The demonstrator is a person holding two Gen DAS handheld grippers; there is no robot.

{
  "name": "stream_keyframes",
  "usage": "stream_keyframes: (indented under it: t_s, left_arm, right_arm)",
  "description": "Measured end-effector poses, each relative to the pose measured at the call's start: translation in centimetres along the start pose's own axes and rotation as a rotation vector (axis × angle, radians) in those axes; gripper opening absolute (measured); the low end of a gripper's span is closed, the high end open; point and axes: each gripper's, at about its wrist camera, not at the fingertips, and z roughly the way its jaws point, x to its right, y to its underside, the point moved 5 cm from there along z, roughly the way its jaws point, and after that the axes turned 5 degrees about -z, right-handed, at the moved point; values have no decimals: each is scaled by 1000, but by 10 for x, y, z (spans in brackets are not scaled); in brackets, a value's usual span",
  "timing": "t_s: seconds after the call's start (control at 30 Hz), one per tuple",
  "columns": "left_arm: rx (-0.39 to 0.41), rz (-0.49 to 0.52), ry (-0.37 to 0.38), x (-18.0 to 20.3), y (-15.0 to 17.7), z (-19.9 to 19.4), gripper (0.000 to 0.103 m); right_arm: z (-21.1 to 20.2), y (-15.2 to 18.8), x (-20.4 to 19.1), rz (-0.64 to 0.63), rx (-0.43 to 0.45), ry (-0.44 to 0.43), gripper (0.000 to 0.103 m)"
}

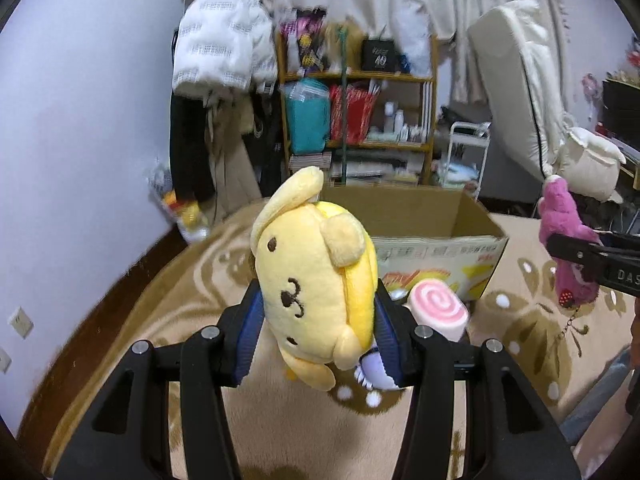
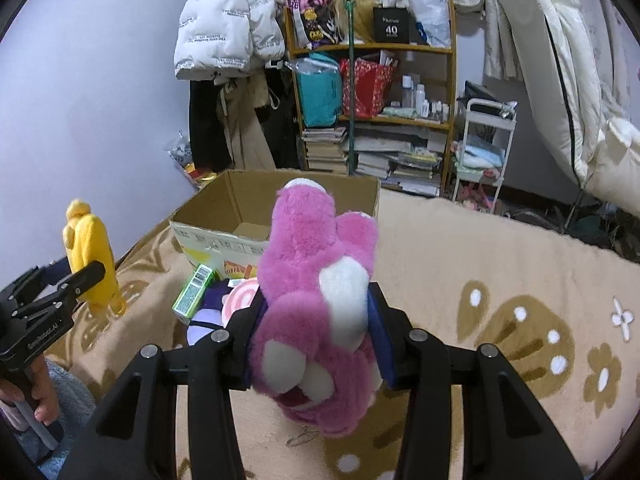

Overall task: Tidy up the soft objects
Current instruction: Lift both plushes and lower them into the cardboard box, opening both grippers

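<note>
My left gripper [image 1: 318, 312] is shut on a yellow dog plush [image 1: 316, 276] and holds it above the patterned rug; it also shows at the left of the right wrist view [image 2: 94, 264]. My right gripper [image 2: 316, 332] is shut on a pink bear plush [image 2: 320, 300], also seen at the right of the left wrist view [image 1: 568, 248]. An open cardboard box [image 1: 432, 236] sits on the rug just beyond both plushes; it also shows in the right wrist view [image 2: 240, 208]. A pink swirl roll plush [image 1: 438, 310] lies in front of the box.
A green packet [image 2: 194, 288] and a purple soft item [image 2: 208, 316] lie beside the swirl roll. A wooden shelf [image 2: 372, 92] with books and bags stands behind the box. A white jacket [image 1: 220, 48] hangs at the wall. A white cart [image 2: 484, 148] and bedding [image 2: 580, 80] stand right.
</note>
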Motion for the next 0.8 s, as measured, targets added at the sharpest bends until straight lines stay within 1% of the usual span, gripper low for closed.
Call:
stream_keyframes:
  t_s: [0.23, 0.4, 0.47, 0.6, 0.8]
  left_arm:
    - [63, 34, -5, 12, -17, -20, 50]
    - [87, 42, -14, 14, -31, -21, 50]
    - [99, 50, -22, 15, -38, -20, 50]
    - [114, 45, -8, 14, -52, -12, 50]
    - [159, 63, -15, 20, -74, 6, 50]
  right_arm:
    - [-16, -24, -5, -7, 72, -14, 48]
    - [-16, -41, -7, -18, 99, -10, 48]
    - [-13, -46, -6, -29, 104, 3, 48]
    - [-3, -57, -4, -36, 110, 10, 48]
    - [10, -74, 0, -41, 126, 35, 48]
